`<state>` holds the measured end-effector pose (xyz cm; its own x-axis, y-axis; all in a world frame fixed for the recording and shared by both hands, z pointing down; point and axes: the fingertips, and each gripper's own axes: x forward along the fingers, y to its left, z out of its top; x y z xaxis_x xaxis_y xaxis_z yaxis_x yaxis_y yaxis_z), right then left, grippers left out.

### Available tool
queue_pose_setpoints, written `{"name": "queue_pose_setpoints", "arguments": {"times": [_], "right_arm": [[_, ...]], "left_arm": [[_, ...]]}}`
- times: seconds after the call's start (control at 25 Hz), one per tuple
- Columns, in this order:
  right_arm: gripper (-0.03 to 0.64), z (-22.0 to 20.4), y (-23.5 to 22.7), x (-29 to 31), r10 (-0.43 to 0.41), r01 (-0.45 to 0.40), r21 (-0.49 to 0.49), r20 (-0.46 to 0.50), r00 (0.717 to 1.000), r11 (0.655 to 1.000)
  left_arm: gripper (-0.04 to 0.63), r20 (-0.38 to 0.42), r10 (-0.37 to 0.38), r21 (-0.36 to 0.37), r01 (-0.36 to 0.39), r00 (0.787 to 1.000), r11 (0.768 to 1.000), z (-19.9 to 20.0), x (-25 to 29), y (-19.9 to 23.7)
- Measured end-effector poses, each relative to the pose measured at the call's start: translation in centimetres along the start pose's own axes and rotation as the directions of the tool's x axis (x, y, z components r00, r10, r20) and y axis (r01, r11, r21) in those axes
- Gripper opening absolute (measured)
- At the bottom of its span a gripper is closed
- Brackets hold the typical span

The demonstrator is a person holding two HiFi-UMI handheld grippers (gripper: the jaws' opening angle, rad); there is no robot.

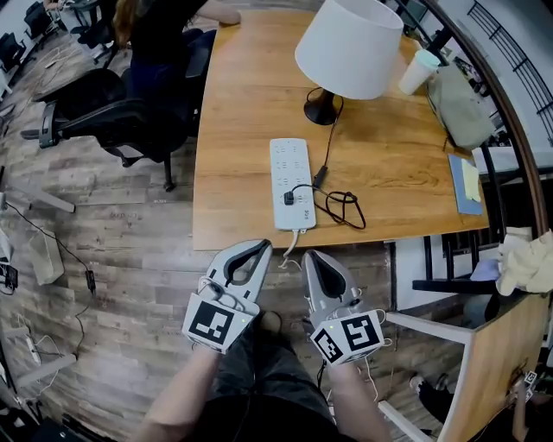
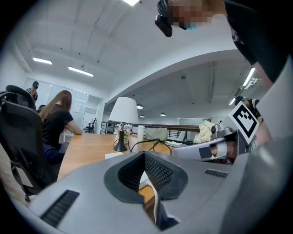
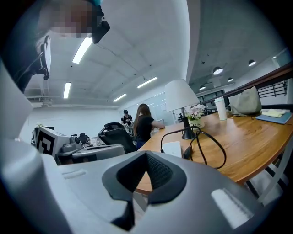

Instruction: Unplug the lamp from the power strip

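1. In the head view the left gripper [image 1: 262,246] is at about 6 o'clock, just off the near edge of the wooden table [image 1: 233,129]; its jaws are clenched tip to tip with nothing between them.
2. The right gripper [image 1: 311,256] is just beside it at its 3 o'clock; it is likewise closed and empty; neither gripper touches anything on the table.
3. The white power strip [image 1: 291,181] lies flat on the table at 12 o'clock from the grippers, with its long side running away from the person; its white cable [image 1: 292,242] drops over the table edge at the near end.
4. A black plug [image 1: 289,198] is seated in the strip near its 6 o'clock end; the black cord [image 1: 341,207] loops on the table at the strip's 3 o'clock and runs up toward the lamp.
5. The lamp [image 1: 350,43], with a white shade and a black base [image 1: 320,108], stands upright at about 1 o'clock from the strip, near it but apart.
6. At the table's 2 o'clock side there are a white cup [image 1: 419,71] and a grey bag [image 1: 458,108], with a blue notebook [image 1: 465,186] nearer the person.
7. A seated person [image 1: 164,26] and a black office chair [image 1: 104,112] are at 10 o'clock in the head view.
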<state>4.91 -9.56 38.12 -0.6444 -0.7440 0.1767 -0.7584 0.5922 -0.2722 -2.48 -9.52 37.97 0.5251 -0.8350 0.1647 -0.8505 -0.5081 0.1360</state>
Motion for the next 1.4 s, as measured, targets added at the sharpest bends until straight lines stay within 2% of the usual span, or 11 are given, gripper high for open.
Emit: {"name": "queue_pose_setpoints", "arguments": {"times": [0.2, 0.44, 0.6, 0.72, 0.88, 1.04, 1.12, 1.4], "right_arm": [[0.008, -0.3, -0.9, 2.4, -0.040, 0.040, 0.003, -0.019, 0.999, 0.999], [0.008, -0.7, -1.5, 5.0, -0.069, 0.069, -0.011, -0.049, 0.996, 0.998], [0.008, -0.9, -2.1, 6.4, -0.104, 0.102, -0.029, -0.073, 0.992, 0.994], [0.008, -1.0, -2.6, 7.4, -0.134, 0.130, -0.045, -0.091, 0.987, 0.990], [0.009, -1.2, -3.1, 8.6, -0.150, 0.148, -0.028, -0.110, 0.982, 0.989], [0.009, -1.3, -3.2, 9.6, -0.140, 0.141, -0.001, -0.122, 0.983, 0.990], [0.100, -1.5, -3.2, 10.2, -0.127, 0.129, 0.005, -0.140, 0.982, 0.992], [0.100, -2.5, -4.3, 11.1, -0.196, 0.198, -0.008, -0.205, 0.959, 0.980]], "left_arm": [[-0.003, -0.034, -0.035, 0.026, 0.036, 0.999, 0.999, -0.5, 2.1, 1.4], [-0.003, -0.062, -0.075, 0.010, 0.076, 0.995, 0.997, -1.3, 3.8, 3.3], [-0.003, -0.079, -0.101, -0.037, 0.098, 0.992, 0.994, -1.6, 5.1, 4.5], [-0.003, -0.103, -0.114, -0.015, 0.113, 0.988, 0.993, -2.0, 6.1, 5.3], [-0.003, -0.170, -0.148, -0.002, 0.150, 0.974, 0.989, -3.1, 7.4, 5.5], [-0.003, -0.197, -0.184, 0.012, 0.190, 0.963, 0.982, -3.6, 8.4, 5.6], [-0.003, -0.217, -0.204, 0.016, 0.212, 0.955, 0.977, -4.0, 8.8, 5.6], [-0.003, -0.294, -0.208, 0.049, 0.232, 0.933, 0.971, -4.9, 10.0, 6.3]]}}
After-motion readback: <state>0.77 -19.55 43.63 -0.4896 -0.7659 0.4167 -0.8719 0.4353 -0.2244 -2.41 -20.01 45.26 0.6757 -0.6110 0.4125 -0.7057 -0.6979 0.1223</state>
